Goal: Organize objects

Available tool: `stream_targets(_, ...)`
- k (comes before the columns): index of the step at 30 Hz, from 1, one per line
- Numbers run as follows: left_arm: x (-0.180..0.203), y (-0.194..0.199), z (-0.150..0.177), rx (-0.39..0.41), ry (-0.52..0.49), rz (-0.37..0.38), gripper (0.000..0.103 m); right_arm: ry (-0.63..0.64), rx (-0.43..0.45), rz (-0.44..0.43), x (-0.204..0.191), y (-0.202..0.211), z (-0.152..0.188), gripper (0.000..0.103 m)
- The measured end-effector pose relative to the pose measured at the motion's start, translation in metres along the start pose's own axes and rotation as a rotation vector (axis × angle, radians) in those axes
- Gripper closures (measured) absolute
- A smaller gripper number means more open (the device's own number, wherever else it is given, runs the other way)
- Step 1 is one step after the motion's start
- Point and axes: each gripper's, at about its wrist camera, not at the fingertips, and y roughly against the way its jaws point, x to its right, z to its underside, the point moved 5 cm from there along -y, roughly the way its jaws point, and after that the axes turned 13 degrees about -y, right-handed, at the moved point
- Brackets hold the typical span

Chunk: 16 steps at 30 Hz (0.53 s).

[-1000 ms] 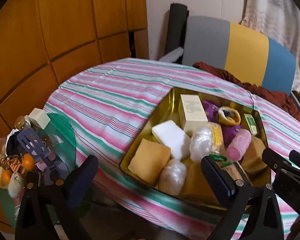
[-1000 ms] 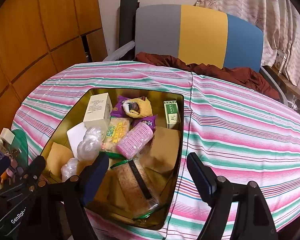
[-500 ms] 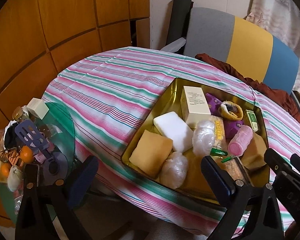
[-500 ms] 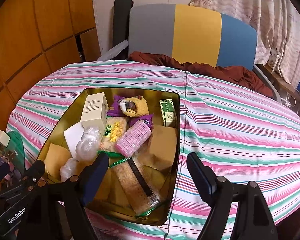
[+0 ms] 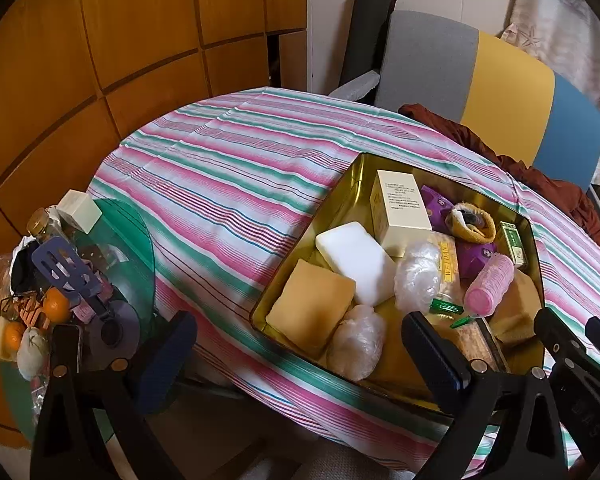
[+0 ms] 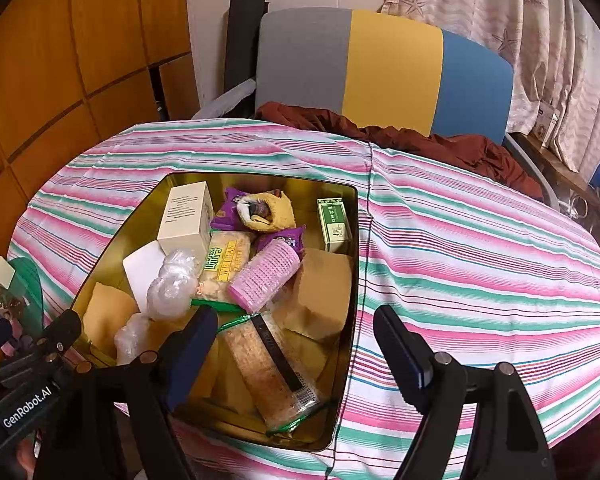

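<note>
Fingers of both the left gripper (image 5: 300,354) and right gripper (image 6: 296,342) are hanging spread and empty, with every item lying jumbled in the tin (image 6: 140,216) just ahead of them.

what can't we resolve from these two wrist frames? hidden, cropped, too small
- Tin floor: both views, buried under the contents.
- Cracker pack: left view, partly behind the left gripper finger and the right gripper's tips; whole in right view.
- Cream box print: both views, too small to read.
- Side-table clutter: left view, piled up; cropped in right view.
- Front tin corners: right view, behind the right gripper and the left gripper.
</note>
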Motion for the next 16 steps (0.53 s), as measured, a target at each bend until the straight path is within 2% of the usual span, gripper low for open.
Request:
stream_targets(9, 0.0039, -0.0022, 0.0013, -0.014, -0.005, 0.012, 0.001, 0.006, 0.001, 0.010, 0.0004, -0.0022, 0.0005, 0.021)
stream_targets(16, 0.0040, -0.0039, 0.0021, -0.017, -0.010, -0.007, 0.003, -0.006, -0.003, 0.006, 0.0033, -0.0029, -0.0003, 0.021)
